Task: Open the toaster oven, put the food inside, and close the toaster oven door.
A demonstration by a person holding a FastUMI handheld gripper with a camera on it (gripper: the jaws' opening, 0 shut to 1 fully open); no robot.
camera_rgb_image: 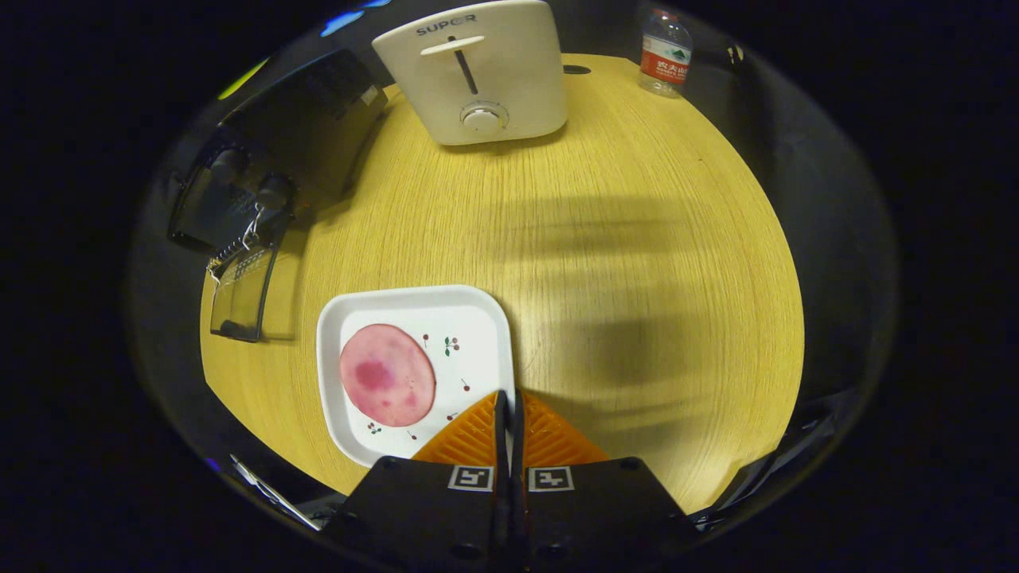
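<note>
1. The toaster oven (279, 151) sits at the table's (637, 278) far left, its glass door (243, 290) already dropped open, so loading comes next.
2. The ham slice (388, 374) lies on a white plate (414, 306) just ahead-left of me.
3. My gripper (508, 414) hangs over the plate's near corner, fingers pressed together, holding nothing.

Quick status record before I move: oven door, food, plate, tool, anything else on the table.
toaster oven: black, far left on the wooden table
oven door: already dropped open toward the plate
food: pink round slice, lying flat on the plate
plate: white, square, just ahead of the tool, slightly left
tool: fingers closed together, holding nothing, over the plate's near edge
also: white pop-up toaster, water bottle at the far side
</note>
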